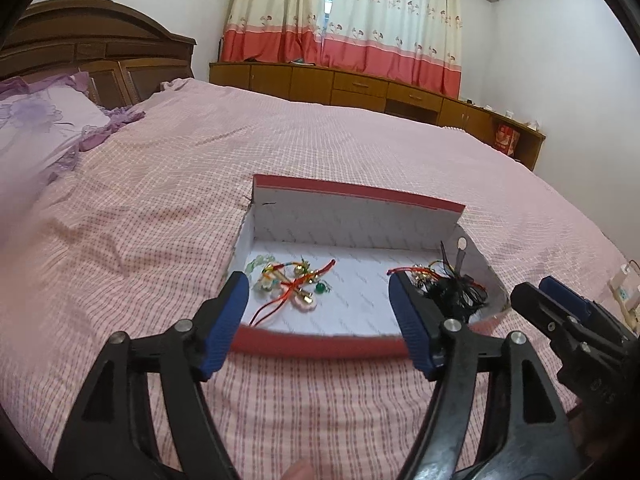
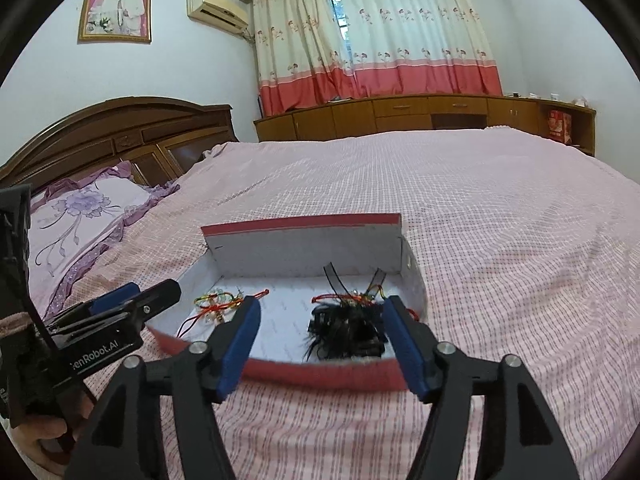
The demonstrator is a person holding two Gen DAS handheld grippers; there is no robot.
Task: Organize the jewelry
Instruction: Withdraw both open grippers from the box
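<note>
A red box [image 1: 320, 346] with a white inside lies on the bed; it also shows in the right wrist view [image 2: 320, 374]. In its left part lies a tangle of red-string bracelets with beads and gold charms [image 1: 292, 284] [image 2: 218, 304]. In its right part lies a pile of black feathery jewelry with ribbon [image 1: 456, 288] [image 2: 348, 326]. My left gripper [image 1: 320, 308] is open and empty just before the box's near wall. My right gripper [image 2: 320, 326] is open and empty, facing the black pile. Each gripper shows in the other's view, the right one [image 1: 560, 304] and the left one [image 2: 128, 300].
The pink checked bedspread [image 1: 280, 140] covers the whole bed. A purple pillow [image 1: 40, 120] and wooden headboard [image 2: 120, 136] are at the left. Wooden cabinets [image 2: 400, 114] and curtains stand at the far wall. A small white object [image 1: 626, 284] lies at the right edge.
</note>
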